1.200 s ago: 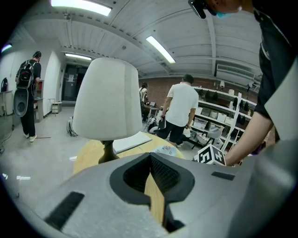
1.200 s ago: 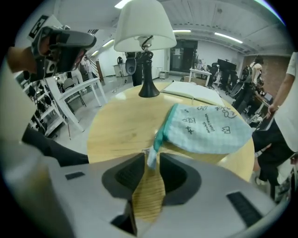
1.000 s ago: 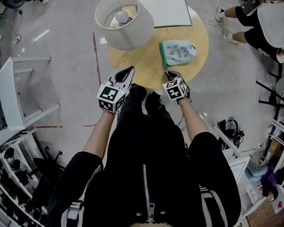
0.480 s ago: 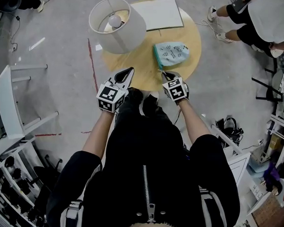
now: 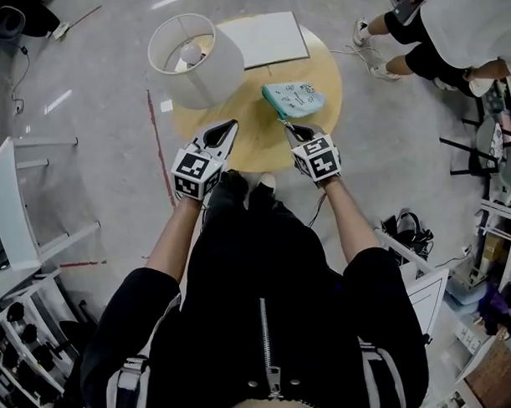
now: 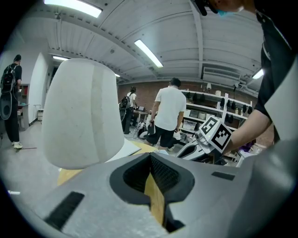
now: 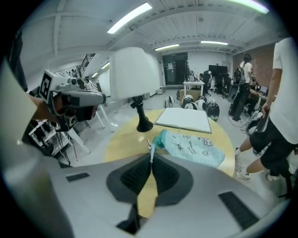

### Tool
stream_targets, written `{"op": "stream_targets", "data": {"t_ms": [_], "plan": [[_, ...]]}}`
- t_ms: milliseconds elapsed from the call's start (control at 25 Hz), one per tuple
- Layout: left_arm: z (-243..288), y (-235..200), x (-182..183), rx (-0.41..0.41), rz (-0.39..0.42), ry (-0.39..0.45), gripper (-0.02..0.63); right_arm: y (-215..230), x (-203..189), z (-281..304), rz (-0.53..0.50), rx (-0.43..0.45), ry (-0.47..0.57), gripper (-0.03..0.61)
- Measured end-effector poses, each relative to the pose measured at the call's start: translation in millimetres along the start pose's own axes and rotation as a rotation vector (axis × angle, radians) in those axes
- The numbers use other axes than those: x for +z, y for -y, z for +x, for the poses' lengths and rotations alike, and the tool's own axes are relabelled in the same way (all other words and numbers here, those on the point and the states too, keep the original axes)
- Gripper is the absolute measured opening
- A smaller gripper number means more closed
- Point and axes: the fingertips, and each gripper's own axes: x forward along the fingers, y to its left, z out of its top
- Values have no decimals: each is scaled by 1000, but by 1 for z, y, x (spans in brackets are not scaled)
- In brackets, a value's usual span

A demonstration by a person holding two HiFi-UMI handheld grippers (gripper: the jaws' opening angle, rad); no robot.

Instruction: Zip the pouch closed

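Pouch (image 5: 294,98) is lying on the round table (image 5: 245,140), upper centre of the head view. Right gripper (image 5: 290,128) is pinching its zipper pull (image 7: 150,148) at the pouch's lower-left corner. Left gripper (image 5: 230,127) is hovering left of it — jaws pressed together, nothing between them.

Print on pouch (image 5: 294,99) illegibly small

A round wooden table (image 5: 245,133) carries a white-shaded lamp (image 5: 194,59), an open white book (image 5: 263,39) and a teal pouch (image 5: 293,99).
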Motion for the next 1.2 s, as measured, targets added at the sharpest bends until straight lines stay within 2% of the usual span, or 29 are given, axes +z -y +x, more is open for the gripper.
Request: {"op": "stream_targets", "data": {"t_ms": [120,360,600,720,1000,1200], "plan": [[9,8,4,-24,14,8,6,6,16,-21,10,9,27,15],[28,26,41,-69,59,44,6,23,54,-65,21,-15,107,14],[41,47,69,-131,92,88,9,24,74,-102,24,-3,172,14],[43,61,78,-176,94,104,44,19,77,-114,15,4,195,14],[53,97,71,-362,69,89,141,6,77,-124,-14,47,212,15],[56,109,68,-415,67,82,141,-9,76,-126,-41,100,210,14]]}}
